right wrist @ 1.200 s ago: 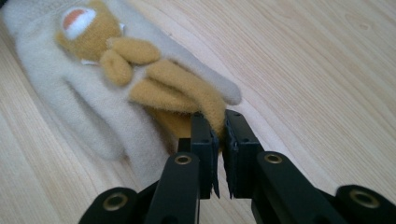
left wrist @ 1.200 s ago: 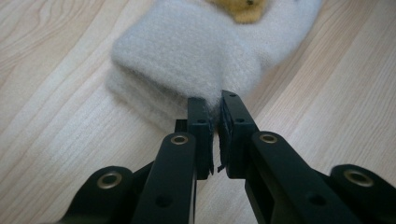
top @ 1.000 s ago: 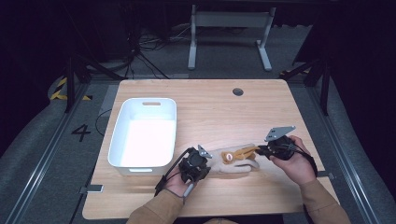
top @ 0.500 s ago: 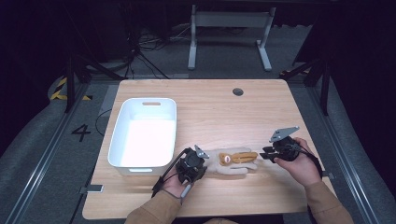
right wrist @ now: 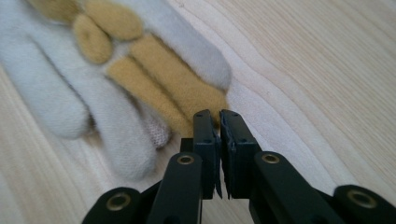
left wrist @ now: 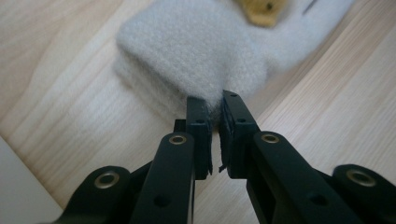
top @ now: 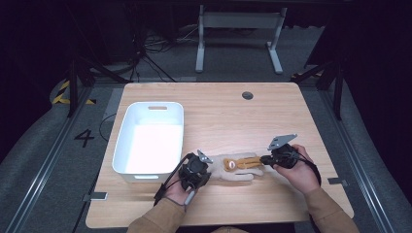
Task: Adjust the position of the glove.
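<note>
At the near edge of the table (top: pixel 218 104), the person's two forearms are coming in from the bottom, each hand wrapped around a gripper. The left gripper (top: pixel 206 167) is lying low and pointing right, its jaws nearly together and pinching the cuff edge of the glove (top: pixel 238 167); in the left gripper view (left wrist: pixel 213 109) the grey fleece is bunching between the pads. The right gripper (top: pixel 265 159) is pointing left and level, the hand resting on the wood behind it. Its jaws have just been closing and are standing narrow, pinching the tip of a tan finger of the glove (right wrist: pixel 154 79) in the right gripper view (right wrist: pixel 219 119). The glove is lying flat between the two grippers, near the front, cuff to the left, fingers to the right. Compared with a second ago, the right hand is sitting lower and the glove is lying straighter. Farther left, the white bin (top: pixel 127 145) is standing just beyond the left gripper.
</note>
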Motion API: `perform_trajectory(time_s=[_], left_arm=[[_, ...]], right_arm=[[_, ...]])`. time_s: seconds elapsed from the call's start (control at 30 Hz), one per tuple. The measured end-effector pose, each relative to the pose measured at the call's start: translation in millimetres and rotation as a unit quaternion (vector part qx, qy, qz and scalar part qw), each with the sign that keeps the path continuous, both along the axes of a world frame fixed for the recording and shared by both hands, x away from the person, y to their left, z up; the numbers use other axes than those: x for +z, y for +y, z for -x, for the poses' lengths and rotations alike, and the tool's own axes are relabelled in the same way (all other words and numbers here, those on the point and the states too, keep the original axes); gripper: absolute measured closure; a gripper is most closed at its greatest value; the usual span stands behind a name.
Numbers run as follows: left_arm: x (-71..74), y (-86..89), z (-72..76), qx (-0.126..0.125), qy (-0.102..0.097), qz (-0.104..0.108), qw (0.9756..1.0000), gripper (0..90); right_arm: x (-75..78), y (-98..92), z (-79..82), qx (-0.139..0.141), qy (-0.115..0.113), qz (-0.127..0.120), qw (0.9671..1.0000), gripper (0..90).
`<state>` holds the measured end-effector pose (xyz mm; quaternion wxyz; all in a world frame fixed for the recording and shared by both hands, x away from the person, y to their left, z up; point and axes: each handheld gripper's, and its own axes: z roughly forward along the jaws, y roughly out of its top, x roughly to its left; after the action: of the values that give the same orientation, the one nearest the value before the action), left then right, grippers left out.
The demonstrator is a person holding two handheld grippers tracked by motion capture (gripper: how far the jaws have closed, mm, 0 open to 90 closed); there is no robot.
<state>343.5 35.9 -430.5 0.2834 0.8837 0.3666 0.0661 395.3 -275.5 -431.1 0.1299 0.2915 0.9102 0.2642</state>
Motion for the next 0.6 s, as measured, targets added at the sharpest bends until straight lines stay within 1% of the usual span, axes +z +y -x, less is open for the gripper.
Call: perform_trajectory(time_s=[0.07, 0.1, 0.13, 0.17, 0.2, 0.23, 0.3, 0.4, 0.47, 0.5, 0.53, 0.57, 0.6], left_arm=[[0.5, 0.6, 0.4, 0.007, -0.005, -0.005, 1.0, 81.6], [1.7, 1.3, 0.2, 0.008, -0.007, -0.007, 0.9999, 77.7], [2.2, 1.9, 0.2, 0.009, -0.006, -0.005, 0.9999, 70.4], [3.2, 2.9, 0.6, 0.01, -0.005, 0.001, 0.9999, 70.4], [5.3, 4.2, 1.4, 0.009, -0.007, 0.006, 0.9999, 65.1], [9.2, 5.8, 2.6, 0.005, -0.012, 0.013, 0.9998, 59.3], [16.6, 7.8, 4.7, -0.004, -0.022, 0.021, 0.9995, 54.0], [29.3, 7.5, 8.5, -0.021, -0.04, 0.033, 0.9984, 48.9], [34.3, 6.2, 8.4, -0.028, -0.048, 0.035, 0.9978, 46.2], [36.1, 5.2, 7.6, -0.032, -0.049, 0.039, 0.9975, 45.4], [38.8, 3.2, 4.1, -0.043, -0.047, 0.036, 0.9973, 43.3], [38.8, 3.2, 4.1, -0.043, -0.047, 0.036, 0.9973, 41.6], [40.3, 1.6, 1.8, -0.048, -0.045, 0.039, 0.9971, 41.6]], right_arm=[[-3.5, 2.6, -1.6, 0.0, 0.0, 0.007, 1.0, 84.4], [-5.4, 3.6, -2.4, -0.001, -0.001, 0.01, 0.9999, 84.2], [-6.5, 3.6, -2.9, -0.002, -0.001, 0.012, 0.9999, 83.7], [-6.5, 3.6, -2.9, -0.002, -0.001, 0.012, 0.9999, 83.7], [-6.6, 3.0, -3.0, -0.001, -0.001, 0.013, 0.9999, 83.7], [-6.2, 2.2, -2.7, -0.003, 0.0, 0.013, 0.9999, 83.6], [-3.4, -0.6, -1.3, -0.004, -0.001, 0.01, 0.9999, 83.7], [0.6, -4.3, 2.2, -0.005, -0.004, 0.005, 1.0, 83.5], [3.2, -8.0, 4.9, -0.008, -0.006, 0.002, 1.0, 82.8], [4.7, -10.3, 6.1, -0.009, -0.005, 0.001, 0.9999, 82.2], [7.5, -15.4, 8.7, -0.016, -0.01, -0.005, 0.9998, 81.5], [7.5, -15.4, 8.7, -0.016, -0.01, -0.005, 0.9998, 81.5], [8.6, -17.4, 9.7, -0.018, -0.01, -0.007, 0.9998, 80.8]])
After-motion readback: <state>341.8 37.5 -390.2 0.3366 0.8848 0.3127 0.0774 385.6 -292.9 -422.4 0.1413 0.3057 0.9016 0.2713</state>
